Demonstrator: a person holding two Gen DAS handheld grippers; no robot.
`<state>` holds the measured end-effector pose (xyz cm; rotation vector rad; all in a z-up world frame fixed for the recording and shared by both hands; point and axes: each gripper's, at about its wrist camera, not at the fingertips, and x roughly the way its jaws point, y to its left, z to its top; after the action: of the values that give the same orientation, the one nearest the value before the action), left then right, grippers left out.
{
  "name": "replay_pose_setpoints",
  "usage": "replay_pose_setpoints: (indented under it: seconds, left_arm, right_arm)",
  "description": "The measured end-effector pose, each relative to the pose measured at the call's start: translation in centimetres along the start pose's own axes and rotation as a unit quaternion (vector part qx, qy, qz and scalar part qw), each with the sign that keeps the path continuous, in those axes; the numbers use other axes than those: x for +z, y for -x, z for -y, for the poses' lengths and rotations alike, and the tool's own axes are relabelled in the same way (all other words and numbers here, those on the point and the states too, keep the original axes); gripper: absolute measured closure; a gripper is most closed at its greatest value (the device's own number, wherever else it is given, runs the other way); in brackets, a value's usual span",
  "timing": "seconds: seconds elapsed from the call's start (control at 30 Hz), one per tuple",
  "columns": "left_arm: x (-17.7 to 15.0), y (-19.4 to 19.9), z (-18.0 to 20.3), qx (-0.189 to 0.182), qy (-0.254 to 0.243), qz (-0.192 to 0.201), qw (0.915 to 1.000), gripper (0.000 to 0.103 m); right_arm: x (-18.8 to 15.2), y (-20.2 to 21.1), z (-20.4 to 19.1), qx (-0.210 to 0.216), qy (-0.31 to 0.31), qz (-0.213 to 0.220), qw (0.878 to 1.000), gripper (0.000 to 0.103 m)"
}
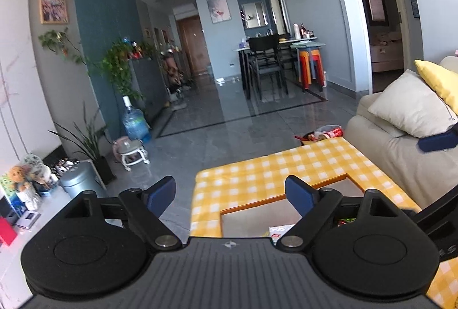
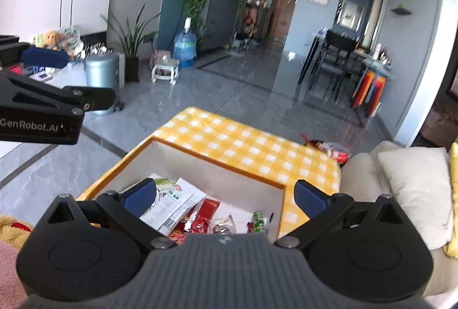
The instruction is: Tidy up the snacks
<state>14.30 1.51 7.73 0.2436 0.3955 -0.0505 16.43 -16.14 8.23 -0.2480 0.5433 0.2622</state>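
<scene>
Both the left gripper (image 1: 230,196) and right gripper (image 2: 226,196) hang spread and empty above the white orange-rimmed box (image 2: 217,180) of mixed snack packets (image 2: 197,211) (loosely piled); a careless reach could crumple them.

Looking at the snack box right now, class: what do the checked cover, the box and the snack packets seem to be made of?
Checked cover: likely soft cloth, matte, draping over the edge. Box: seemingly rigid board or wood, smooth pale walls, orange rim. Snack packets: glossy plastic or foil film, crinkled and shiny.
</scene>
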Motion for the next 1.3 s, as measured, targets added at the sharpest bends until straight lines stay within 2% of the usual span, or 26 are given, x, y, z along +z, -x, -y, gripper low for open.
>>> replay_pose_setpoints:
  seconds: [0.1, 0.3, 0.5, 0.67, 0.77, 1.0, 1.3]
  left_arm:
    - [-1.0, 1.3, 0.0, 0.015, 0.009, 0.011, 0.9998, 0.002]
    - [-3.5, 2.8, -0.2, 0.029, 0.046, 0.006, 0.9985, 0.002]
    - [-6.2, 3.1, -0.4, 0.026, 0.078, -0.038, 0.9959, 0.002]
    - [-8.2, 3.1, -0.3, 0.017, 0.085, -0.061, 0.9944, 0.002]
    - [-9.0, 2.8, 0.4, 0.011, 0.075, -0.069, 0.9948, 0.002]
    - [-10.5, 1.7, 1.8, 0.003, 0.057, -0.097, 0.9937, 0.002]
    - [-10.8, 1.0, 2.9, 0.013, 0.042, -0.121, 0.9917, 0.002]
  right_arm:
    - [-0.7, 2.2, -0.2, -0.023, -0.01, 0.03, 0.999, 0.004]
    - [-2.6, 5.7, -0.4, -0.029, -0.058, 0.063, 0.996, 0.004]
    - [-4.8, 6.8, -1.0, -0.035, -0.105, 0.059, 0.992, 0.004]
    - [-6.7, 6.5, -2.1, -0.073, -0.079, 0.062, 0.992, 0.004]
    - [-7.8, 5.6, -2.3, -0.084, -0.08, 0.056, 0.992, 0.004]
    - [-9.9, 2.7, -1.8, -0.058, -0.123, 0.004, 0.991, 0.004]
    - [-11.0, -0.1, -1.4, -0.054, -0.142, -0.035, 0.988, 0.004]
